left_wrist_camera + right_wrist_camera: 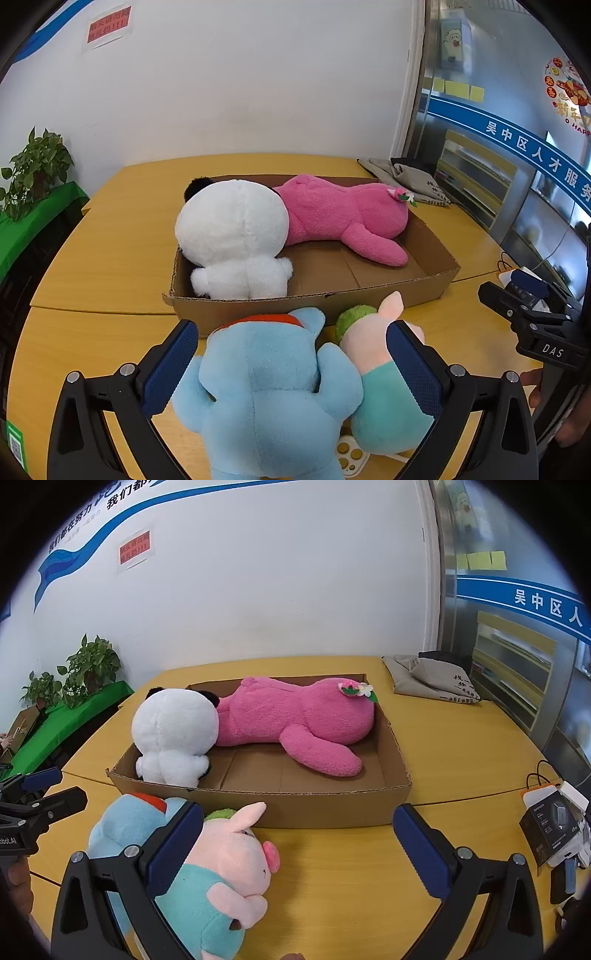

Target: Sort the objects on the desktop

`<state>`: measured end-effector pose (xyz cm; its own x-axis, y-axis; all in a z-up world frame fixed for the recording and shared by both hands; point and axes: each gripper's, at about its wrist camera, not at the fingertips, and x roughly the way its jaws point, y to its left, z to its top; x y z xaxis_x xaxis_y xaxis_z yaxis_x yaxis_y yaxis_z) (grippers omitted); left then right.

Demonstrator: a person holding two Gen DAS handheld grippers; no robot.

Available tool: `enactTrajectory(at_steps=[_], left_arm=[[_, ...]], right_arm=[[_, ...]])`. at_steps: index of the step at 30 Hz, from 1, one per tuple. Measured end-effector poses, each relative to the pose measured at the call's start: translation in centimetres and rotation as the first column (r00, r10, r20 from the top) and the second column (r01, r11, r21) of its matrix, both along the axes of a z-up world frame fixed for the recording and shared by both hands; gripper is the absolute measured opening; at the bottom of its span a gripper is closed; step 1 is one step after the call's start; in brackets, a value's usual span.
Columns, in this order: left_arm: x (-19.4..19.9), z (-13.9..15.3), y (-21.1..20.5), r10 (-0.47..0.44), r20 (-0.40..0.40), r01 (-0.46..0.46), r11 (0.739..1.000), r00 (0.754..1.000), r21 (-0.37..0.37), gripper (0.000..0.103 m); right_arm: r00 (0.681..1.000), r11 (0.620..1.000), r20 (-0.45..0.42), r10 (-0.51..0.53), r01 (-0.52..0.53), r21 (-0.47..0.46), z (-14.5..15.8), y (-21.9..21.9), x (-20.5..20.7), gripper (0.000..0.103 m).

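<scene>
I hold the left gripper (291,365) spread wide around the blue plush (266,398) beside the pig plush (221,871), just before the cardboard tray (314,299). I should centre, then squeeze its body only. The right gripper (299,849) hangs apart, empty.

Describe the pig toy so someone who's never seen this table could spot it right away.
Find the cardboard box on the yellow table. Just in front of its near wall lie two soft toys side by side. The pig toy is the pink one in a teal shirt, right of the all-blue toy.
</scene>
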<state>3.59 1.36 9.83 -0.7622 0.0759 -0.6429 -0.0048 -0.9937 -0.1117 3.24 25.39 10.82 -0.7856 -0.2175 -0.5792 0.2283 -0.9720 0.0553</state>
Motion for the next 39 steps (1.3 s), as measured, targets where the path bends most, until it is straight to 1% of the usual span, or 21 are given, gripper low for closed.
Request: enactTrajectory(at_steps=[11, 25, 34, 39], left_arm=[[0.1, 0.0, -0.1, -0.009, -0.006, 0.009, 1.0, 1.0, 0.018, 0.103], [-0.4, -0.4, 1.2, -0.04, 0.009, 0.039, 0.999, 0.999, 0.027, 0.103], [-0.9, -0.5, 1.4, -0.04, 0.022, 0.039, 0.999, 0.999, 0.036, 0.103], [-1.2, -0.5, 2.0, -0.052, 0.027, 0.051, 0.998, 0.998, 0.027, 0.103]], right_arm=[[1.0, 1.0, 0.007, -0.007, 0.006, 0.03, -0.4, -0.5, 0.1, 0.103], [1.0, 1.0, 0.02, -0.005, 0.004, 0.028, -0.6, -0.2, -0.1, 0.103], [1.0, 1.0, 0.024, -0.001, 0.001, 0.025, -0.7, -0.2, -0.2, 0.103], [1.0, 1.0, 0.025, 0.001, -0.002, 0.022, -0.8, -0.2, -0.2, 0.103]])
